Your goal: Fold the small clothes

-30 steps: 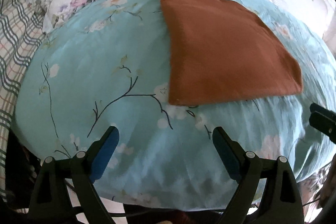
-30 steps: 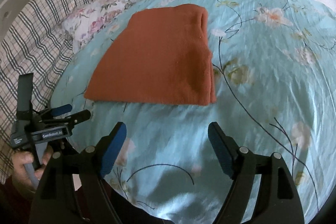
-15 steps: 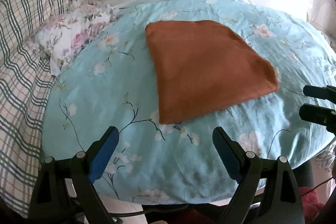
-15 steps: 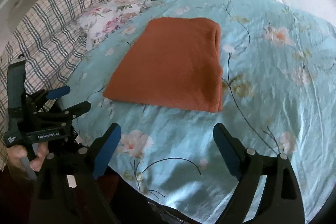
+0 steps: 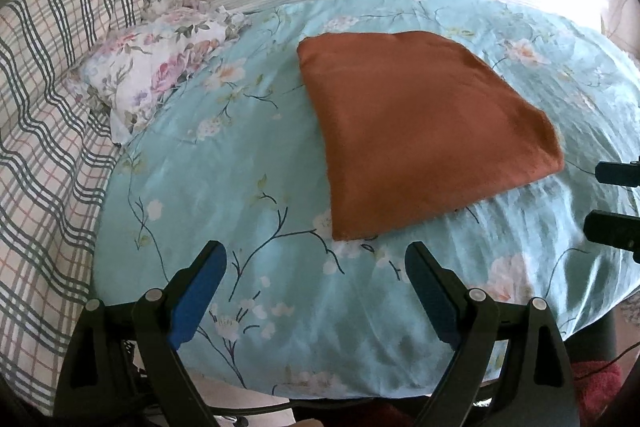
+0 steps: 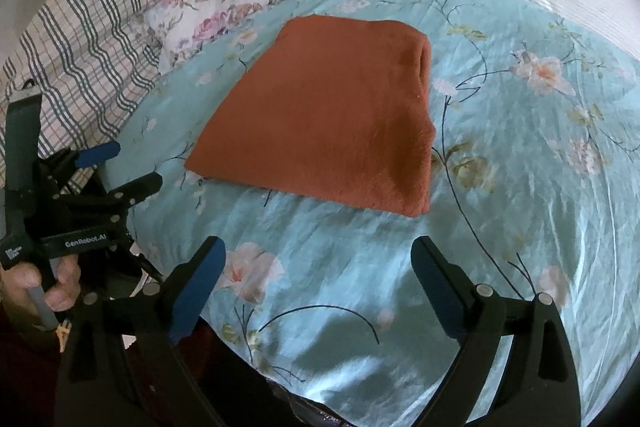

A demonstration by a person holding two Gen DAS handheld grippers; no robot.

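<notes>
A checked blanket (image 5: 44, 131) is lying bunched along the left edge of the bed. Just beside it a small flowery pillow (image 5: 156, 67) is resting against the blue flowered sheet (image 5: 224, 187). The left gripper (image 5: 316, 287) is hanging over the near edge of the sheet with its blue fingers (image 5: 196, 291) spread wide, holding nothing. Lots of bare sheet is lying between it and the orange cloth (image 5: 420, 131). The cloth is sitting folded flat in the middle, its edges lying neat. The right gripper (image 6: 318, 285) is hanging near it, fingers (image 6: 438, 291) spread wide too.
</notes>
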